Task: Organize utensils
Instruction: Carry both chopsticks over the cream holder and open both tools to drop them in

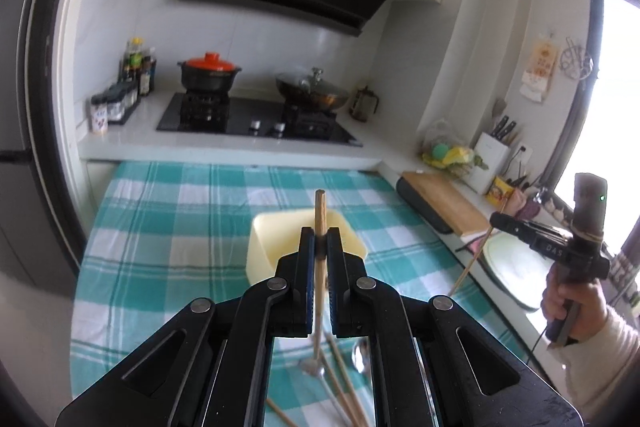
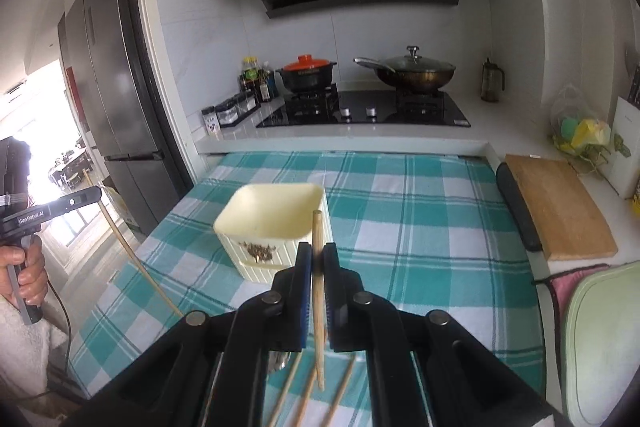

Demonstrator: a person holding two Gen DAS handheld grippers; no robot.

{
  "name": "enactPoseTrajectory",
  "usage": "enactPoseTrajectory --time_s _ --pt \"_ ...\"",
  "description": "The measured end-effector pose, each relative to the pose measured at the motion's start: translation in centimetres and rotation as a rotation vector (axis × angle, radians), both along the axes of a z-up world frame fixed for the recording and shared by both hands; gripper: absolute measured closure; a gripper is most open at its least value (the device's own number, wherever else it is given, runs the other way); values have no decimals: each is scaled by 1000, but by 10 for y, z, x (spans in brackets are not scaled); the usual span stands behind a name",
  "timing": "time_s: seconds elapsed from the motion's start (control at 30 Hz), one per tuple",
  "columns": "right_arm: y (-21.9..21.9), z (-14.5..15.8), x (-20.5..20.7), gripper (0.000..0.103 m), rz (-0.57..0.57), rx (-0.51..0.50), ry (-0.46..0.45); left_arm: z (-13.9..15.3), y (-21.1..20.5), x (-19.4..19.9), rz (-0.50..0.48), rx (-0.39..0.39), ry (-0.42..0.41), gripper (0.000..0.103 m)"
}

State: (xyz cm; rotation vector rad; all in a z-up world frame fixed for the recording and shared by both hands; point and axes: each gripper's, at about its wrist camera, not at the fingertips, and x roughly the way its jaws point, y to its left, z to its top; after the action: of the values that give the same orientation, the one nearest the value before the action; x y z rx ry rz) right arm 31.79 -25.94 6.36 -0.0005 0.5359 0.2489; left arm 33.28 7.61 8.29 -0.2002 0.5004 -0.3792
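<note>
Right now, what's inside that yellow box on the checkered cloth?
The yellow box looks empty: the right wrist view shows only its bare inner walls. Its very bottom is hidden behind the front rim. The chopstick is held in the right gripper, not inside.

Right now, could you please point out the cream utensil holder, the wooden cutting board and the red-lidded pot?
cream utensil holder (image 2: 256, 251): right wrist view, front wall.
wooden cutting board (image 2: 560, 203): right wrist view, top face.
red-lidded pot (image 1: 210, 65): left wrist view, lid.
</note>
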Motion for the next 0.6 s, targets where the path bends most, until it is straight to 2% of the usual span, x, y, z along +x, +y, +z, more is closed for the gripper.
enactPoseTrajectory --time_s 0.1,0.17,0.27,0.37,0.53,0.6 --pt "16 38 25 97 -10 32 -121 30 -11 21 43 20 -121 99" --pt "29 55 44 97 -22 38 -193 40 -20 38 77 36 -187 99" --pt "46 58 76 97 -42 38 -248 33 -31 68 111 52 -186 99" --pt "59 32 111 97 -54 35 -173 3 -36 100 111 54 -84 99" --pt "65 -37 154 97 -41 -12 68 -61 -43 136 72 64 151 99" --pt "66 -60 163 97 -23 -12 157 -78 -47 142 65 82 205 99"
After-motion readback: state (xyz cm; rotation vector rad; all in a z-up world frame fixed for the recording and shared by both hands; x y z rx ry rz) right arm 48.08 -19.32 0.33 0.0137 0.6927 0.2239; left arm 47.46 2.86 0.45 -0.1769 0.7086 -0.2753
